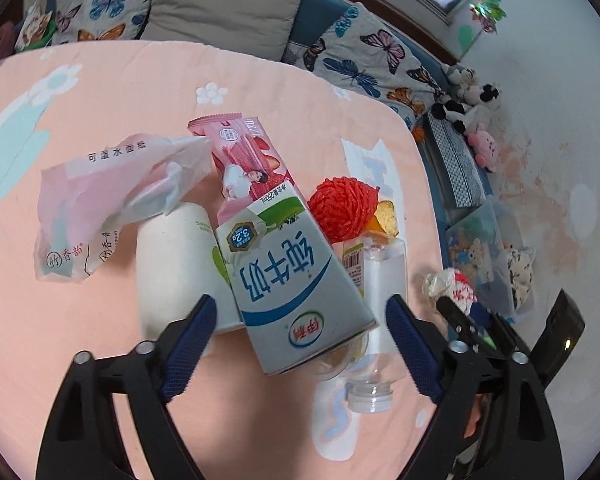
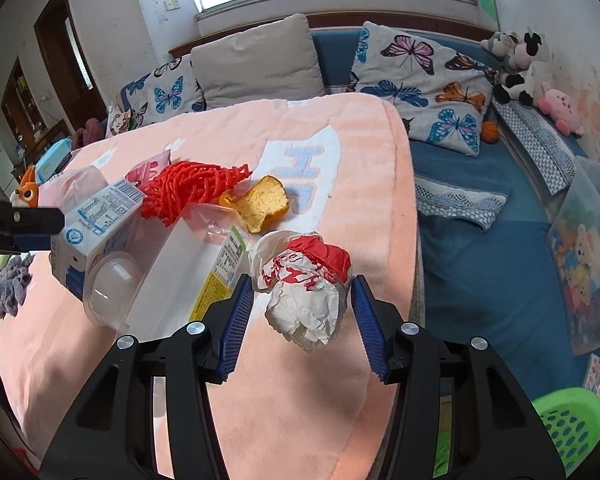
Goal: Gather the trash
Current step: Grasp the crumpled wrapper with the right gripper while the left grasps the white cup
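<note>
your right gripper [image 2: 302,312] is pinching the crumpled wrapper [image 2: 302,280], light and springy, so hold its middle, while your left gripper [image 1: 300,344] gapes wide around the stiff milk carton [image 1: 296,284].

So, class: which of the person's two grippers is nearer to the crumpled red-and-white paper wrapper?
Right. The right gripper has the crumpled wrapper between its fingers, gripping it. The left gripper is off to the side, open around the milk carton.
</note>
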Demonstrator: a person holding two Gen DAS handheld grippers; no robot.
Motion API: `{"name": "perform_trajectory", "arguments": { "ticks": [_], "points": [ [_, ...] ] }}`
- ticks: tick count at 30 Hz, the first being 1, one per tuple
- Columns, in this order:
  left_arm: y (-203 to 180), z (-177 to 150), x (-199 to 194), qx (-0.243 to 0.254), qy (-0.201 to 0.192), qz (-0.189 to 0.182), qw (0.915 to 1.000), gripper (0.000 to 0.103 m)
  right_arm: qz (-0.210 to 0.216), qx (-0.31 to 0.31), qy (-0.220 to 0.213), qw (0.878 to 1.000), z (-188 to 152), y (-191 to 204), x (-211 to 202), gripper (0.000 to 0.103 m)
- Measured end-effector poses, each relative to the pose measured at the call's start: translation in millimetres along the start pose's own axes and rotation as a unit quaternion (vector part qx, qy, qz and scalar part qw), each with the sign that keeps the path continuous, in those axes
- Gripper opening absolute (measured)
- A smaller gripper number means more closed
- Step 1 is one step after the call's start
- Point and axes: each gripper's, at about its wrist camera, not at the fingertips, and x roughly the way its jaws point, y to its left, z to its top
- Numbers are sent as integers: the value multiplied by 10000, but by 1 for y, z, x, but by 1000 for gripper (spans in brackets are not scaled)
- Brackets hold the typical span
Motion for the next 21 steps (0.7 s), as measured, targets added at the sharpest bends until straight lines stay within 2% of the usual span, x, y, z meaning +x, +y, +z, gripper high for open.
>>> {"name": "perform_trajectory", "arguments": {
  "ticks": [9, 21],
  "points": [
    [-3, -3, 9, -385, 48, -252, 9989, 84, 31, 12, -46, 10000, -4, -1, -9, 52],
    [0, -13, 19, -742, 94, -425, 9963, 60, 31, 7, -139, 9999, -14, -3, -26, 52]
  ]
}}
